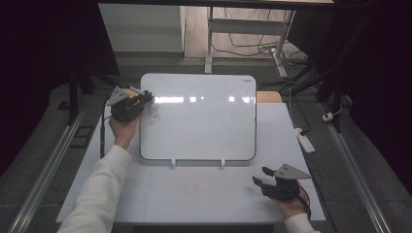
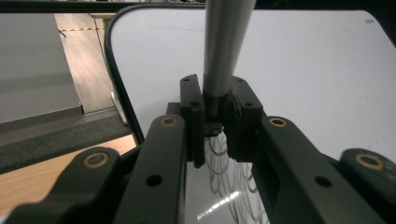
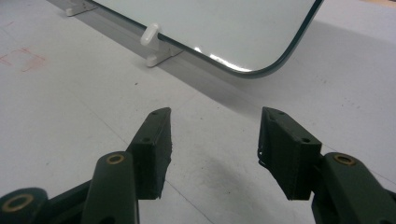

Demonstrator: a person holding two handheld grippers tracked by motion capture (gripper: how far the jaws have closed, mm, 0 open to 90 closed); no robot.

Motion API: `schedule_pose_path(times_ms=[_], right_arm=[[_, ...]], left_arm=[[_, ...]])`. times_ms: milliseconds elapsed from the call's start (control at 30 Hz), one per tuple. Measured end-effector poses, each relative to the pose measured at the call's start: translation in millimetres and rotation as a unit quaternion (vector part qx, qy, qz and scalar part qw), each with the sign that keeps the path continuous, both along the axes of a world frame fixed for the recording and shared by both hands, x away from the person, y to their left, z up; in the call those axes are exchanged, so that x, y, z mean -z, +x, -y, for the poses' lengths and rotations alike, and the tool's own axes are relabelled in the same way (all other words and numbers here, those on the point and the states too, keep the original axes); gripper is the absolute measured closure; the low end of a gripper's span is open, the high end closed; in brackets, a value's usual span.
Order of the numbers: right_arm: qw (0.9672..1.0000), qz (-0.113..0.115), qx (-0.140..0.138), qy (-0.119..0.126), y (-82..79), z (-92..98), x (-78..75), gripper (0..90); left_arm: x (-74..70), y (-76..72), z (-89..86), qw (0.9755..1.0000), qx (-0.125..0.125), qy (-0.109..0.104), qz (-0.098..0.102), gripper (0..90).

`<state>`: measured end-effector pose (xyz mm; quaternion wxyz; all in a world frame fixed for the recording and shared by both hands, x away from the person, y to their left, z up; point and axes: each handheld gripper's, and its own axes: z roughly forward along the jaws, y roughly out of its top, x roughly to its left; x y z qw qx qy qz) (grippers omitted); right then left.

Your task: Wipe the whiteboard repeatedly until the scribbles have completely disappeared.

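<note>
Marker-work on the whiteboard [image 1: 204,121] was in hand, though the nearest thing to the camera was the idle right gripper [image 1: 265,177], which was rested low on the white table [image 1: 194,199] near its front right corner, well apart from the board; its jaws were seen spread with nothing between them, presumably kept out of the way while the other hand did the writing. A faint reddish smudge [image 1: 190,189] was visible on the tabletop between the two forearms. Beyond it, the whiteboard was propped tilted on two small white clip stands [image 1: 173,163], apparently so that its face could be reached at a comfortable angle. Farther back, at the board's upper left edge, the left gripper [image 1: 141,99] was held up by the raised left hand [image 1: 124,128], its jaws pressed together on the grey barrel of a marker [image 2: 224,51]. The marker was pointed at the board, beside looping dark scribbles [image 1: 153,114], and was probably gripped low on its barrel for steadier strokes. Whether the tip touched the surface could not be told.
</note>
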<state>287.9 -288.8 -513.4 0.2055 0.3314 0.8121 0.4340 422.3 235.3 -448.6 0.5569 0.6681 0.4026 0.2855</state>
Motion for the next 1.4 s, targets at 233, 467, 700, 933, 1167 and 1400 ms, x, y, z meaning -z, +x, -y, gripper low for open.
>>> schedule_pose_path(times_ms=[233,467,700,933,1167,1400], right_arm=[[1.0,-0.001,-0.004,-0.003,-0.2,-3.0,1.1,44.6],[1.0,0.0,-0.003,-0.001,0.1,-1.5,0.7,44.6],[1.0,-0.002,-0.004,-0.004,0.2,-3.3,1.8,44.5],[1.0,-0.004,-0.004,-0.003,0.6,-2.1,2.2,44.4],[1.0,-0.003,-0.006,-0.004,0.0,-3.3,2.0,44.4],[1.0,-0.004,-0.003,-0.002,0.8,-1.7,2.2,44.3]], left_arm=[[7.1,-9.7,14.0,0.9993,0.021,0.029,0.007,77.8],[10.5,-8.2,10.1,0.9997,0.022,-0.005,-0.001,77.8],[8.7,-8.9,15.3,0.9997,0.02,0.015,0.008,77.8],[11.6,-8.9,10.9,0.9997,0.024,-0.001,0.003,77.8],[13.6,-16.0,6.6,0.9996,0.018,0.022,0.009,77.7],[15.3,-13.5,-6.1,0.9998,0.013,-0.011,0.005,77.8]])
